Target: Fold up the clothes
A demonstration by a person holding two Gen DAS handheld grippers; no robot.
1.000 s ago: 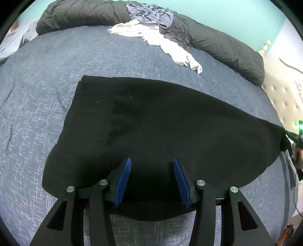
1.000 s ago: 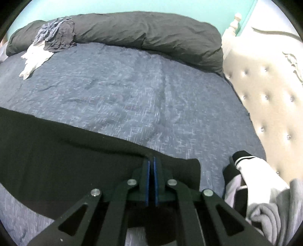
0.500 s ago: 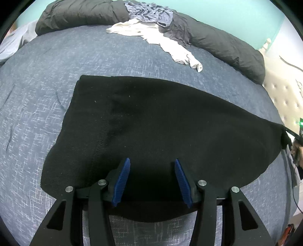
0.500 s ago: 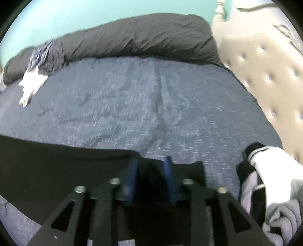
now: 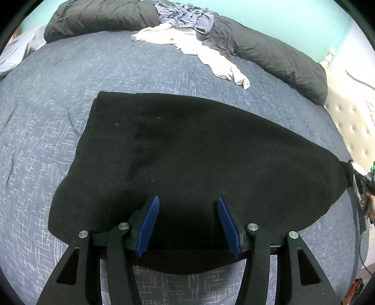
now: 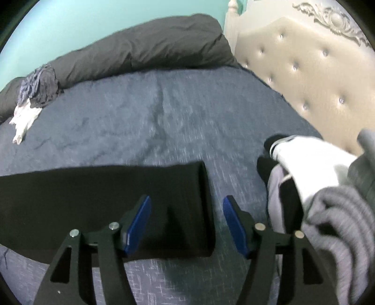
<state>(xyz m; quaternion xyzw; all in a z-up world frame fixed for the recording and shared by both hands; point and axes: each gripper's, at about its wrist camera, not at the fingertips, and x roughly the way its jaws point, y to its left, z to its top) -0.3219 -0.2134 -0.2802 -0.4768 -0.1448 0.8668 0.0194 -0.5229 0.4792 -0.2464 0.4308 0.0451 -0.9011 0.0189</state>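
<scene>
**Black garment flat on the bed, both tongs released**

The black garment (image 5: 199,164) lies spread flat on the blue bedspread (image 5: 46,117). The left gripper (image 5: 188,223) hangs over its near edge, jaws apart and pressing nothing. The right gripper (image 6: 186,225) is opening over the garment's right end, whose corner lies between the blue pads untouched.

Only the right view shows the pile of grey, white and black clothes (image 6: 316,192) beside the tufted headboard (image 6: 304,70). The left view shows more of the white cloth (image 5: 199,49) and blue-grey cloth (image 5: 185,14) against the dark rolled duvet (image 5: 281,54).
</scene>
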